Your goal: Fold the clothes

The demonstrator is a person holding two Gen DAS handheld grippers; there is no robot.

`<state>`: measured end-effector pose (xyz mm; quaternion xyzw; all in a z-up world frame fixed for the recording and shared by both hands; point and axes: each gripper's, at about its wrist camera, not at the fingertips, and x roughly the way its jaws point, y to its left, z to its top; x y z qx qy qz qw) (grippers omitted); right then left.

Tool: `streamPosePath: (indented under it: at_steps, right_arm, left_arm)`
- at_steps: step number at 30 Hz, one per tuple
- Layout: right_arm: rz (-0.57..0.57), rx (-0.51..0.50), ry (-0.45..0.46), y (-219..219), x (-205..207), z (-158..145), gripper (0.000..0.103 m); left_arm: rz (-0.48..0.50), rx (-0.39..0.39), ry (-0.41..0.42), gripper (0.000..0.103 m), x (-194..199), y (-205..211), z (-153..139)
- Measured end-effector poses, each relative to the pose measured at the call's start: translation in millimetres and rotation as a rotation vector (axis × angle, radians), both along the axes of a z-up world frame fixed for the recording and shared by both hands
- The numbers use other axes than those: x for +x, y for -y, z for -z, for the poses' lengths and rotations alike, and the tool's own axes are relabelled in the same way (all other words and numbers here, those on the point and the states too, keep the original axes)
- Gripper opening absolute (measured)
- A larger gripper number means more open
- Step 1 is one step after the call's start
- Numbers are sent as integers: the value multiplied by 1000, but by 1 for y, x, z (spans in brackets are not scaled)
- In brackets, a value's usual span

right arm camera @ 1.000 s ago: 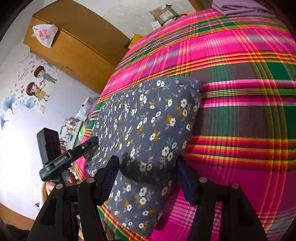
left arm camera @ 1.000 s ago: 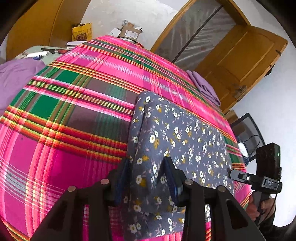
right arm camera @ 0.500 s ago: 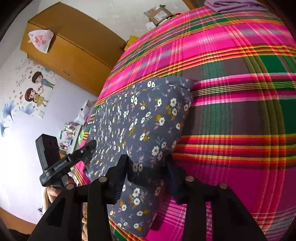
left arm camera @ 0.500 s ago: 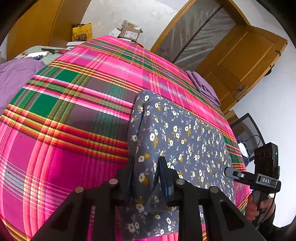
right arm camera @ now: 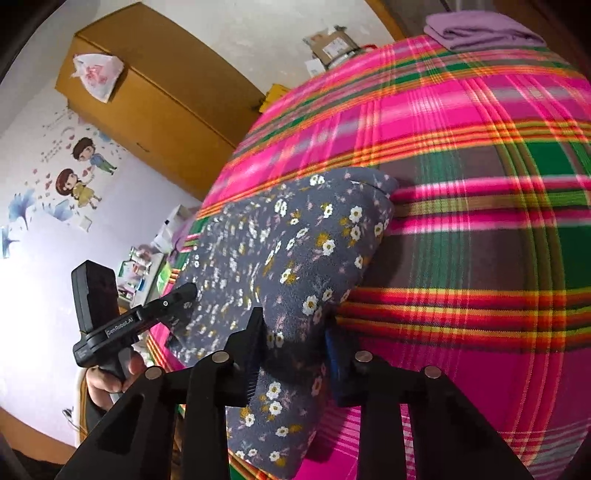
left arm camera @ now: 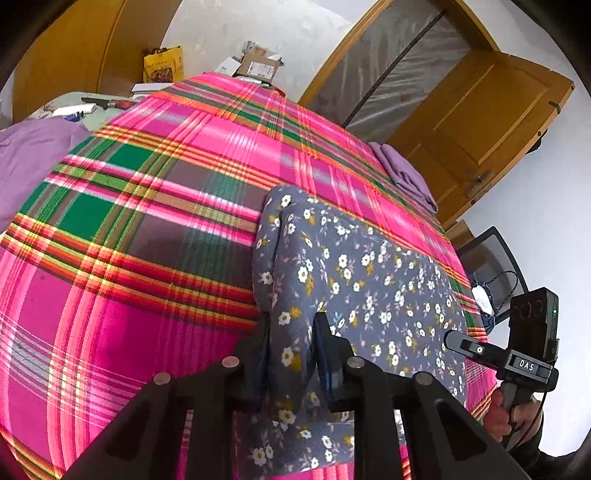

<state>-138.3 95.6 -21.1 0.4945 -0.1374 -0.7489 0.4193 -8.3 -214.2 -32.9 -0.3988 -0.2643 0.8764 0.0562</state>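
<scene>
A grey garment with small white and yellow flowers (left arm camera: 362, 280) lies folded on a pink, green and orange plaid bedcover (left arm camera: 147, 206). My left gripper (left arm camera: 291, 332) is shut on the garment's near left corner. My right gripper (right arm camera: 295, 328) is shut on the near right corner of the same garment (right arm camera: 288, 251), and the cloth bunches up between its fingers. Each gripper shows in the other's view: the right one in the left wrist view (left arm camera: 458, 341), the left one in the right wrist view (right arm camera: 184, 295).
Folded purple cloth (left arm camera: 406, 173) lies at the bed's far edge, also in the right wrist view (right arm camera: 476, 29). More purple cloth (left arm camera: 29, 155) lies at the left. Wooden wardrobe (right arm camera: 155, 103), open wooden door (left arm camera: 487, 122), cardboard boxes (left arm camera: 255, 66), black chair (left arm camera: 491, 269).
Both grippers closed from open onto the garment's near corners. The cloth has lifted and bunched between the fingers.
</scene>
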Motion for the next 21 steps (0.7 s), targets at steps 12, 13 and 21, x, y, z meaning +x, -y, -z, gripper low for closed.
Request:
streamPosePath:
  at_steps: [12,13,21]
  right_arm:
    - [18,-48,-88,-28,-4,-30,25]
    - [22,-48,-97,-30,-3,-33,25]
    - [65,-44,-142,-57,-8,-48,25]
  left_arm:
    - [52,-9,-72,21,2,-23,-28]
    - [57,-9,-79,21,1,-26,-31]
    - [116,-20,-111,21,-17,-52,-48]
